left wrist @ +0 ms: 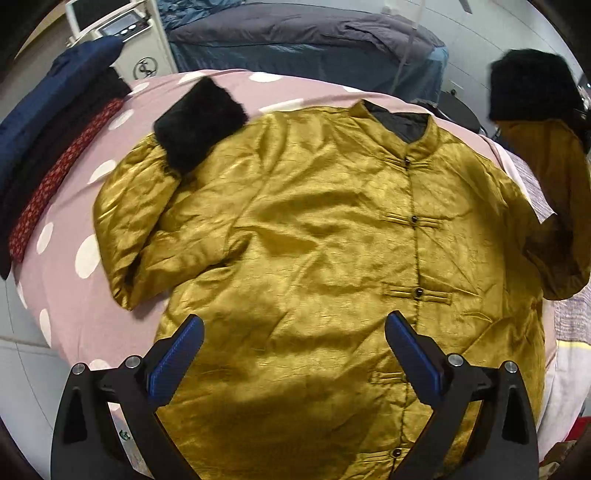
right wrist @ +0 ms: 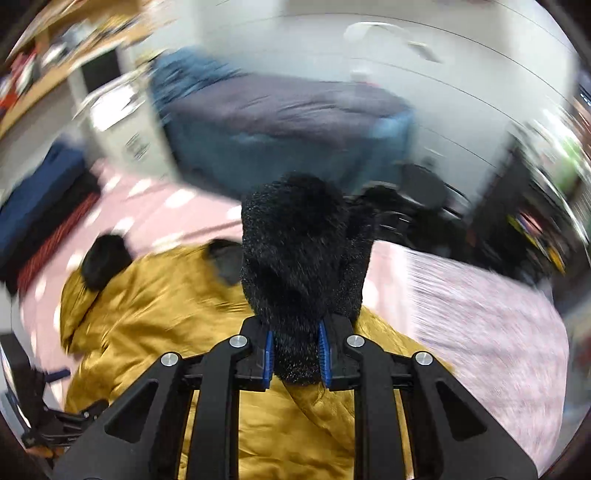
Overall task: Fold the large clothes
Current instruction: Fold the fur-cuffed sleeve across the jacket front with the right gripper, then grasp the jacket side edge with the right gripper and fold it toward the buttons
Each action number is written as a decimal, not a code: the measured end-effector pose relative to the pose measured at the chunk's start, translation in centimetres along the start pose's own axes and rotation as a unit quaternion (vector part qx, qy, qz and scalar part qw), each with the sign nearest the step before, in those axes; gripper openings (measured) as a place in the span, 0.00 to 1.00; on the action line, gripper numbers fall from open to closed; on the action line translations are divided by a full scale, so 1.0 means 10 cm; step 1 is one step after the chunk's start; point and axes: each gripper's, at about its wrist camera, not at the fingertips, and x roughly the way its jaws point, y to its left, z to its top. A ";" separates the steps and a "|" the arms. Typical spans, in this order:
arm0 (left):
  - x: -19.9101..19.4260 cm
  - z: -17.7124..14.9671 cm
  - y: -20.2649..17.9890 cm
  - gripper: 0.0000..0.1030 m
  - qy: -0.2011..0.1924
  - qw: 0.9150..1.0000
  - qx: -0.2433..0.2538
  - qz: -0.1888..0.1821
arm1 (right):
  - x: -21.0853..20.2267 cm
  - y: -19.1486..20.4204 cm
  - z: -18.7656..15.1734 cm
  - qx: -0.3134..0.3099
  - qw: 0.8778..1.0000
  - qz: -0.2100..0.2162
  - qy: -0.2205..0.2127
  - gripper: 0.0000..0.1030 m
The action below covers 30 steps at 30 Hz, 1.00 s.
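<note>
A golden satin jacket (left wrist: 314, 240) with black frog buttons lies face up on a pink polka-dot cover (left wrist: 74, 254). Its left sleeve is folded inward, its black fur cuff (left wrist: 199, 122) resting near the shoulder. My left gripper (left wrist: 293, 332) is open and empty, hovering above the jacket's lower front. My right gripper (right wrist: 295, 347) is shut on the other black fur cuff (right wrist: 299, 258) and holds that sleeve lifted; the raised cuff also shows in the left wrist view (left wrist: 532, 85) at the upper right. The right wrist view is motion-blurred.
Folded navy, black and red clothes (left wrist: 55, 147) are stacked at the cover's left edge. A bed with grey-blue bedding (left wrist: 295, 40) stands behind, a white appliance (left wrist: 122, 33) at the back left. A pale patterned cloth (right wrist: 480, 314) lies at the right.
</note>
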 end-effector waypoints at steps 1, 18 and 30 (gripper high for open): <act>0.01 -0.01 0.05 0.94 0.001 1.000 -0.006 0.004 | 0.09 0.20 0.01 -0.019 1.000 0.010 0.007 0.19; 0.22 -0.10 0.26 0.94 0.034 0.999 -0.021 -0.005 | 0.88 1.52 -0.63 -0.115 0.983 0.075 0.123 0.84; 0.24 0.32 -0.03 0.94 0.024 0.998 0.013 -0.061 | 0.23 -0.03 -1.26 0.153 0.979 0.083 0.102 0.84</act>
